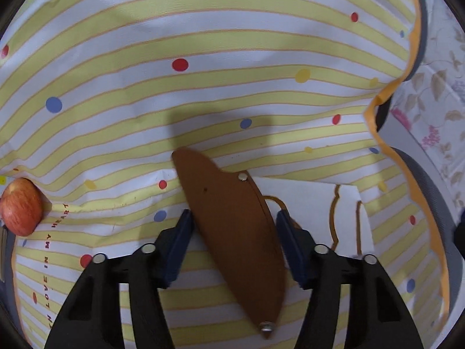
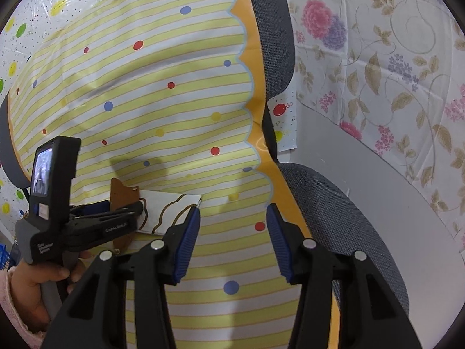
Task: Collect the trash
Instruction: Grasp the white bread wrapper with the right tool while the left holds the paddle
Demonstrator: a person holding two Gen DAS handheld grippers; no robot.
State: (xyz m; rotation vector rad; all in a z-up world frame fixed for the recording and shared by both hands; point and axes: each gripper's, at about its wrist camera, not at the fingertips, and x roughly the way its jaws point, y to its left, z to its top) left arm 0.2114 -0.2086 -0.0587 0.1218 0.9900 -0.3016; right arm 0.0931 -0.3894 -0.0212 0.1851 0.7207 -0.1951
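Observation:
A brown flat wooden piece with metal studs stands between the fingers of my left gripper, which is closed around it. It lies over a white card with brown squiggles on the striped, dotted cloth. In the right wrist view the left gripper holds the brown piece beside the card. My right gripper is open and empty, just right of the card above the cloth.
A red apple lies at the left edge of the cloth. The cloth covers a grey office chair, with its scalloped orange border at the right. Floral sheet lies beyond.

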